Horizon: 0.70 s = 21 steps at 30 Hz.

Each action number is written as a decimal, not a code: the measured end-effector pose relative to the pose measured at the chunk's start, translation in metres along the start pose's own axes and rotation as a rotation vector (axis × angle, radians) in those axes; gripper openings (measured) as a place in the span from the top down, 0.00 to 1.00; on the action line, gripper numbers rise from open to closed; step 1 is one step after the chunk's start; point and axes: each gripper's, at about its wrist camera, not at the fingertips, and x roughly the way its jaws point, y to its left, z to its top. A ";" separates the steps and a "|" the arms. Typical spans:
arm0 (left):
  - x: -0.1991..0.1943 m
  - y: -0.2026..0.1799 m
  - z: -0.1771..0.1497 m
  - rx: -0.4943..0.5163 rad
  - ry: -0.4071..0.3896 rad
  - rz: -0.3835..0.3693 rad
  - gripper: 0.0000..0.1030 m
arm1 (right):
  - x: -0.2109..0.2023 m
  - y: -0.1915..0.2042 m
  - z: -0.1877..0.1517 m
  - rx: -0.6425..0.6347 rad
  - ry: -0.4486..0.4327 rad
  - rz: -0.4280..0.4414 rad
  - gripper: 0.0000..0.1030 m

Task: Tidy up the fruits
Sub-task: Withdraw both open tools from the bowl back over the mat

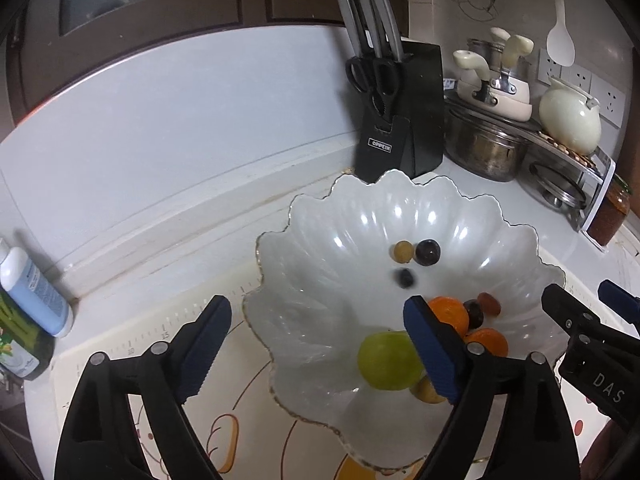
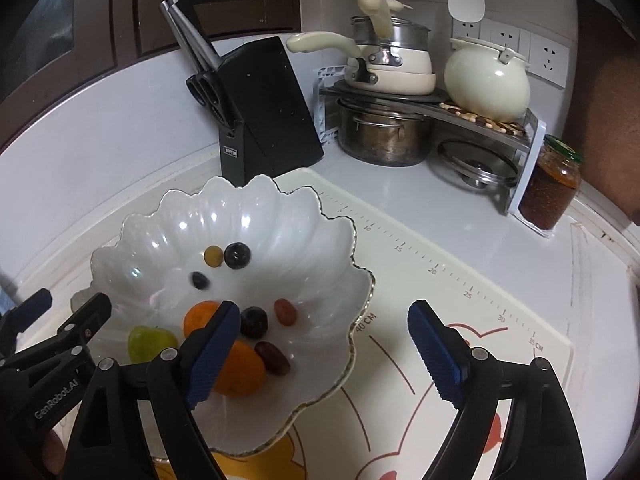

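Both my grippers hang spread apart over the fruit bowl, nothing between their pads.

My left gripper [image 1: 318, 344] and right gripper [image 2: 324, 354] stand wide above the mat [image 2: 460, 320] on the table [image 2: 420, 196]. The scalloped white bowl [image 1: 400, 200] holds a green apple [image 1: 386, 360], two oranges [image 2: 240, 368], dark grapes [image 2: 237, 255] and reddish dates [image 2: 285, 312]. Behind it stand a black knife block [image 1: 404, 120], stacked pots [image 2: 380, 136] and a jar [image 2: 550, 184].
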 end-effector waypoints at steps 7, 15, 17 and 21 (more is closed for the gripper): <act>-0.018 0.002 -0.004 -0.010 -0.014 0.006 0.07 | -0.018 0.001 -0.005 0.006 -0.019 0.002 0.16; -0.044 0.007 -0.013 -0.022 -0.026 0.003 0.01 | -0.044 0.004 -0.013 0.009 -0.047 0.019 0.15; -0.048 0.008 -0.014 -0.019 -0.029 0.005 0.01 | -0.050 0.005 -0.016 0.006 -0.055 0.019 0.13; -0.056 0.009 -0.021 -0.021 -0.027 0.005 0.01 | -0.056 0.004 -0.023 0.011 -0.054 0.021 0.13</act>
